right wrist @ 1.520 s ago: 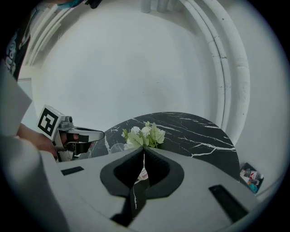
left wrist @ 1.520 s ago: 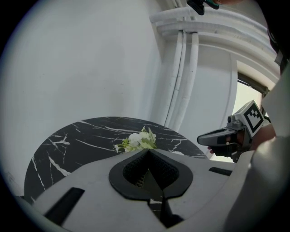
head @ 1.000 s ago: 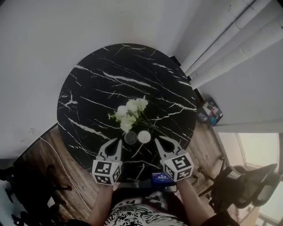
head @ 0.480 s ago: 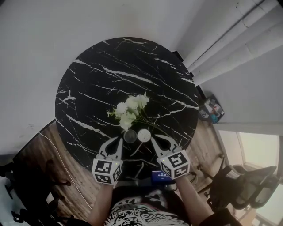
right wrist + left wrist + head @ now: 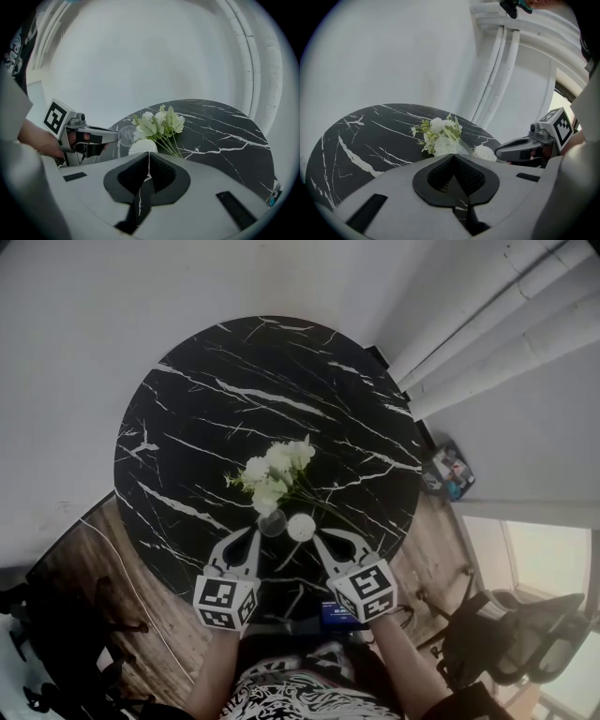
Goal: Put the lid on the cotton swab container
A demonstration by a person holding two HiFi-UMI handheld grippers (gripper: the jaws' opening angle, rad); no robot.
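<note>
Hiding container base, right claw pressed together; left claw likewise; clear lid faint.

light: dim, soft | glare: bright patch low-rt | gripper views: fisheye, dark corners | shadows: faint

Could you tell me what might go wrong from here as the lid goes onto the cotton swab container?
The clear lid lies right beside the flowers; reaching for it could snag them. The open cotton swab container stands just ahead of the shut right gripper; a nudge might tip it and spill swabs.
</note>
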